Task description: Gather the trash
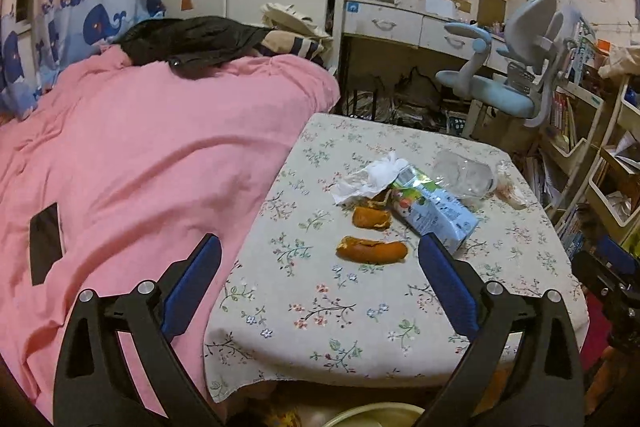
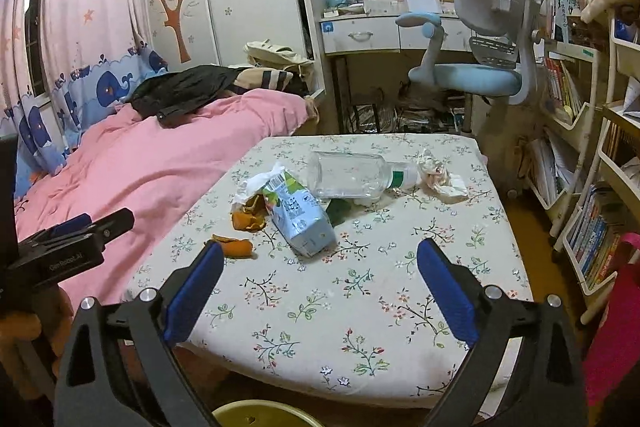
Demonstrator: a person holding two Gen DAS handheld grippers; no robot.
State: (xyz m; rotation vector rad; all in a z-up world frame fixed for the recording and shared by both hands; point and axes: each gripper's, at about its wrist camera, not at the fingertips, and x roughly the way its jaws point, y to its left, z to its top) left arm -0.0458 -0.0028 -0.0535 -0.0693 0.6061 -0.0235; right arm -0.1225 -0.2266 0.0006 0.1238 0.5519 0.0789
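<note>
Left tongs (image 1: 320, 251) and right tongs (image 2: 320, 255) both spread wide and empty, above floral table (image 2: 360, 307) strewn with trash

A matt floral cloth (image 2: 360, 307) covered the table, a clear glossy plastic bottle (image 2: 348, 179) lay by a creased, slightly shiny carton (image 2: 300, 223), crumpled paper tissue (image 2: 440, 179) and dull rough orange peel (image 1: 372, 250), beside a soft pink quilt (image 1: 140, 167), and the fingers (image 2: 448, 291) bore ribbed blue pads.
</note>
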